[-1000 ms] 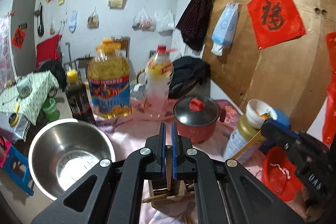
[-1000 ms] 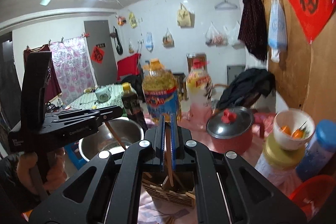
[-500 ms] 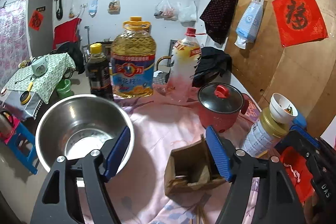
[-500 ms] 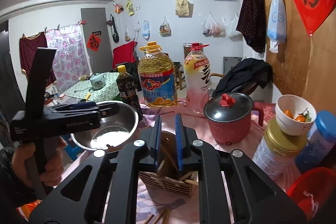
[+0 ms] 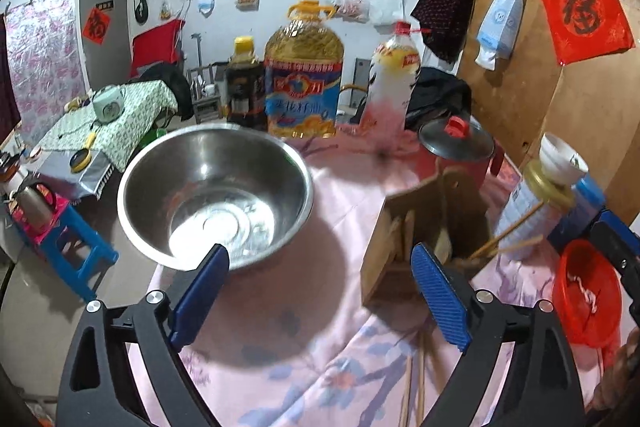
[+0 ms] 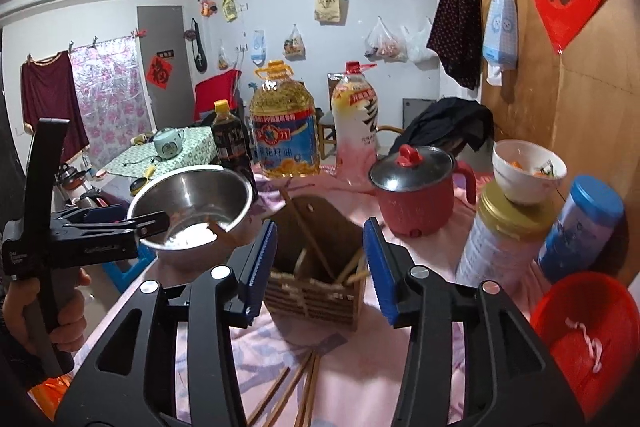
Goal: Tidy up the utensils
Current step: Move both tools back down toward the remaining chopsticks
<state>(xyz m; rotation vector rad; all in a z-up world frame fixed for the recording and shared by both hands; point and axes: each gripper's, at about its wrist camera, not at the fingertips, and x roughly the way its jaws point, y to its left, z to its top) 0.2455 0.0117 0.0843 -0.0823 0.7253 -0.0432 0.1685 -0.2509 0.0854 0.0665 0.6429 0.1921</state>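
We see a pale pink tablecloth (image 6: 352,379) printed with mauve and blue blossoms. On it stand a silvery steel bowl (image 5: 216,193), a tan wooden holder (image 6: 316,267) of light-brown chopsticks (image 6: 308,243), a red pot (image 6: 416,203) with a grey lid and red knob, a red basin (image 6: 588,343), a white bowl (image 6: 528,167) and a blue-capped jar (image 6: 580,227). An amber oil jug (image 6: 284,127) wears a blue-and-red label. Our black grippers carry blue pads (image 6: 262,255).
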